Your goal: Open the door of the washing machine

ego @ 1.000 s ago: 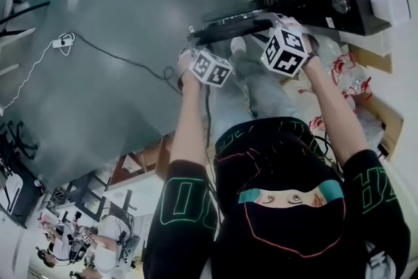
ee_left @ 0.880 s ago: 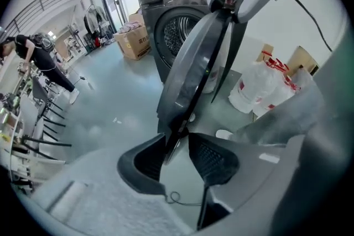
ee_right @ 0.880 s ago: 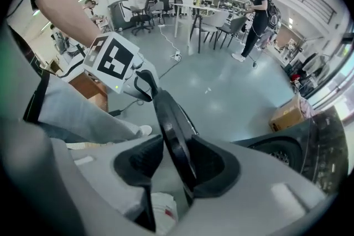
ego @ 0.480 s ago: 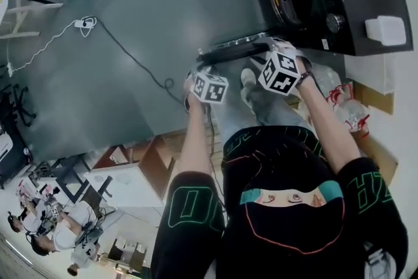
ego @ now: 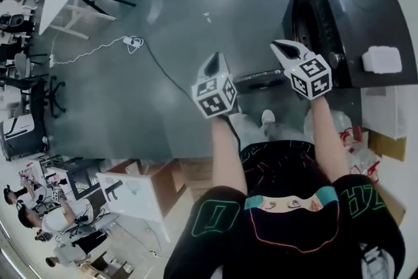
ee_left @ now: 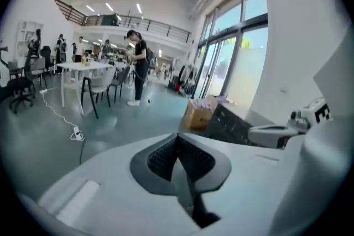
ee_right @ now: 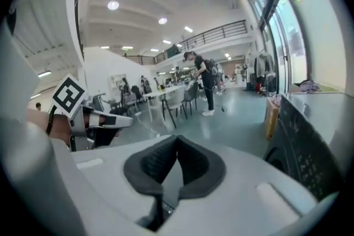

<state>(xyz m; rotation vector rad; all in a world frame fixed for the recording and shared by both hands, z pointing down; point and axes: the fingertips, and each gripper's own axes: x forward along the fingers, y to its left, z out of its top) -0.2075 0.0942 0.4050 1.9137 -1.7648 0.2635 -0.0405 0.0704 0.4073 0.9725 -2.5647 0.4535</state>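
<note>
Black washing machine [ego: 353, 16] faces left, its door [ego: 260, 82] jutting leftward, open.

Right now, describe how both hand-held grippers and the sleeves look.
The left hand-held gripper and right hand-held gripper each have a pale grey body, dark ribbed pads and a white cube with black square markers. Short black sleeves carry green outlined print.

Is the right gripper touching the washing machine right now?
Apart. The right gripper view shows the right gripper shut on nothing with floor ahead; the washing machine stands off to its side.
</note>
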